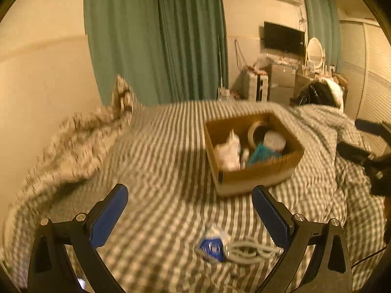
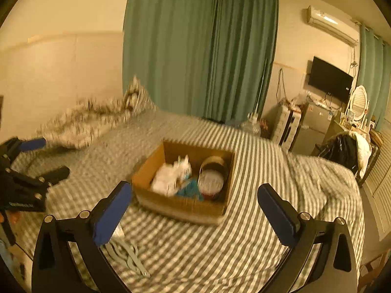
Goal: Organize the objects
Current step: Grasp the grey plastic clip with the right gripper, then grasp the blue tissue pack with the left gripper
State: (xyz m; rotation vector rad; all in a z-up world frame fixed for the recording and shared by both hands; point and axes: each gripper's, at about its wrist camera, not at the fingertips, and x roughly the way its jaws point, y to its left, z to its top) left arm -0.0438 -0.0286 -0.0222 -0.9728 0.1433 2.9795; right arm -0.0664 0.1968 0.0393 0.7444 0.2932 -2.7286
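The left gripper [image 1: 190, 211] hangs above the bed [image 1: 158, 151] with its blue-padded fingers spread wide and empty; on the checked cover just under it, near the bed's front edge, lie a small blue packet [image 1: 212, 247] and a coiled pale cable [image 1: 249, 251], side by side. The right gripper [image 2: 195, 207] is likewise spread wide and empty. Beyond both, mid-bed, sits the cardboard box [image 1: 254, 173], holding a tape roll [image 1: 256, 131], a white bundle [image 1: 227, 155] and a teal item [image 1: 260, 155].
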